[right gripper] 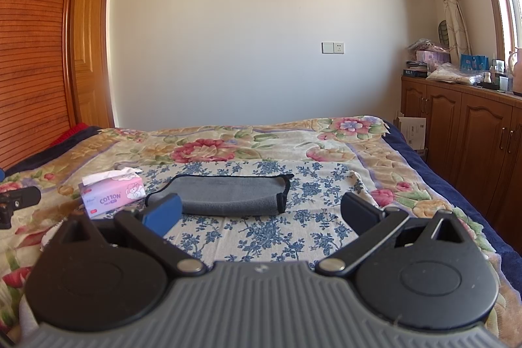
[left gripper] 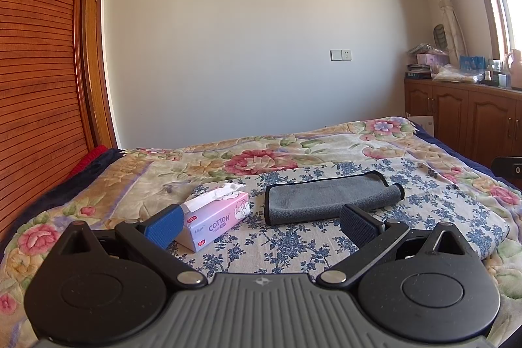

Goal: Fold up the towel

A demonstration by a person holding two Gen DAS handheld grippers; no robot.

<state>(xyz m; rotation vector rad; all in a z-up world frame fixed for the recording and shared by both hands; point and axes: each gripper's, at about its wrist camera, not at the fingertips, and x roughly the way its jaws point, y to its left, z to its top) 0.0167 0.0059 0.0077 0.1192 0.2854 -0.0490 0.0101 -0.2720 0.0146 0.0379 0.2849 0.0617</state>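
A grey towel [left gripper: 329, 198] with a dark edge lies folded on a blue-flowered cloth [left gripper: 293, 243] that is spread over a bed [left gripper: 98, 185] with a large rose-patterned blanket. In the right wrist view the same towel [right gripper: 225, 194] sits flat near the middle of the cloth, its right end doubled over on itself. Just to the left of the towel, apart from it, stands a pink tissue pack [left gripper: 217, 216] with a white sheet sticking out of the top (the word COTTON is printed on its side). The left gripper [left gripper: 261, 225] hangs low over the near part of the cloth with its two fingers spread wide and nothing between them; its fingertips are short of the towel and do not touch it. The right gripper [right gripper: 261, 212] is likewise spread wide and holds nothing, its tips just in front of the towel's near edge. Behind the bed is a plain wall with a switch plate [right gripper: 332, 48], and a wooden cabinet [right gripper: 463, 126] with cluttered top runs along the right side under the window.
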